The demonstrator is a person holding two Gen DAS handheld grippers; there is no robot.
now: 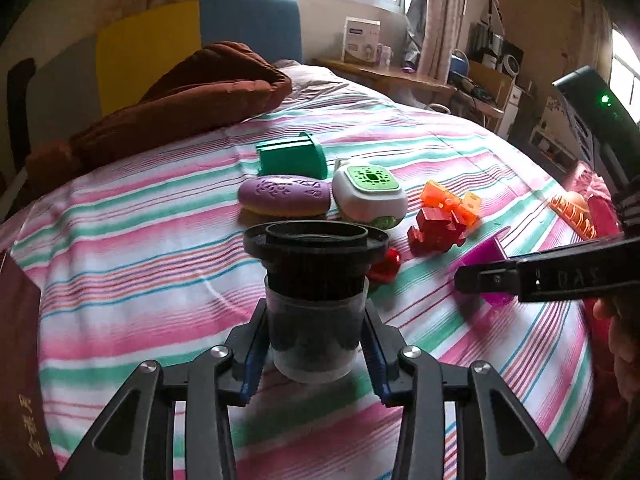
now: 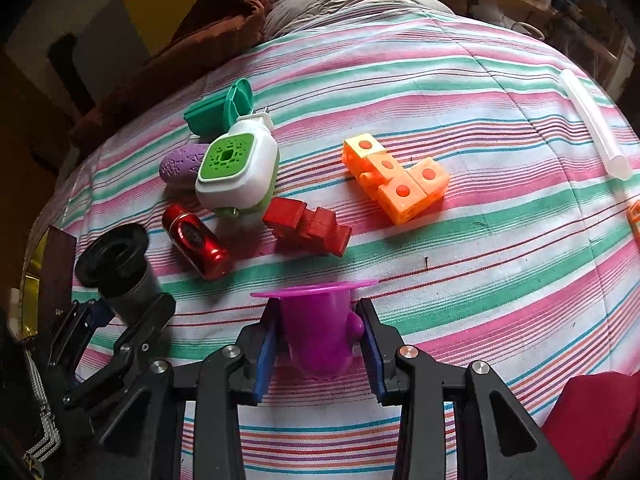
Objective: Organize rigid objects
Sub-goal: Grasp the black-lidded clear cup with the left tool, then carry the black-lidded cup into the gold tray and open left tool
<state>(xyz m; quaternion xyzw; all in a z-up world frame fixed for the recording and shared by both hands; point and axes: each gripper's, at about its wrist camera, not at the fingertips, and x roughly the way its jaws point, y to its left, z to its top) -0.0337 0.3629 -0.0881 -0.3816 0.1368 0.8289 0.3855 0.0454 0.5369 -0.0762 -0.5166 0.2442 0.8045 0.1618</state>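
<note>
My left gripper [image 1: 316, 344] is shut on a black funnel-topped cup [image 1: 314, 292] with a clear base, held above the striped bedspread; it also shows in the right wrist view [image 2: 120, 264]. My right gripper [image 2: 320, 336] is shut on a magenta plastic cup [image 2: 318, 328] with a flat rim, seen from the left wrist too [image 1: 486, 264]. On the bed lie a red can [image 2: 196, 242], a red block piece [image 2: 308, 226], orange cubes [image 2: 396, 178], a white-and-green device [image 2: 238, 168], a purple oval case [image 2: 180, 166] and a green holder [image 2: 220, 108].
A brown quilt [image 1: 168, 104] is bunched at the bed's far left. A clear tube [image 2: 592, 124] lies at the far right of the bed. A dark red book [image 1: 20, 380] is at the left edge. An orange toy [image 1: 572, 212] lies at the right.
</note>
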